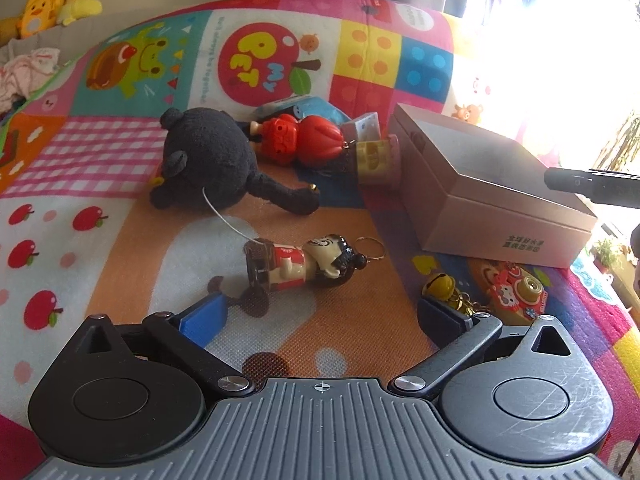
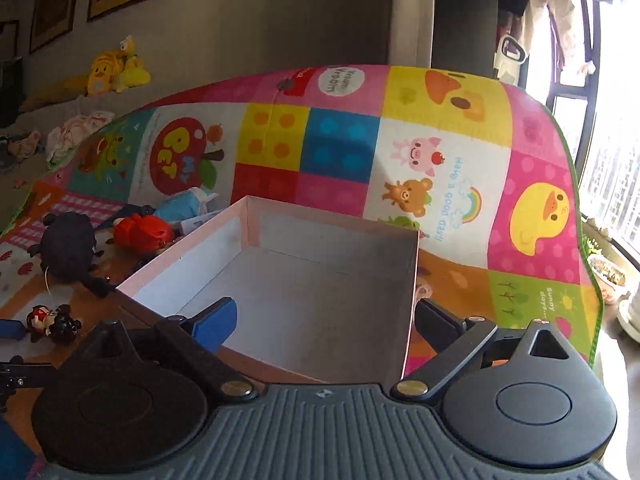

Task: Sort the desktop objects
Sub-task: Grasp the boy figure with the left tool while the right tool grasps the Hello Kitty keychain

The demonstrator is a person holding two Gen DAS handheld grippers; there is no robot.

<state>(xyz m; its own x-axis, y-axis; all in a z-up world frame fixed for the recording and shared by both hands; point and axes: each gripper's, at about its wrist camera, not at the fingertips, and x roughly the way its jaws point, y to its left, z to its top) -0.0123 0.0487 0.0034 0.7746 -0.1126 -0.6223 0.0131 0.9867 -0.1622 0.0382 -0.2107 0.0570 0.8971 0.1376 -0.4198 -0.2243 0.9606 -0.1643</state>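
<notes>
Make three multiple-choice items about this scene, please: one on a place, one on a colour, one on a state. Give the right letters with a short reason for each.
1. Where does the small figure keychain lie?
A. inside the box
B. on the play mat, in front of the left gripper
C. on top of the black plush toy

2. What colour is the bell near the left gripper's finger?
A. yellow
B. green
C. white

3. What is the state of the box in front of the right gripper?
A. closed with a lid
B. open and full of toys
C. open with nothing seen inside

Answers:
1 B, it lies flat on the play mat, between the open fingers and the black plush toy.
2 A, its shell is yellow.
3 C, the right wrist view shows only bare grey floor and walls.
</notes>
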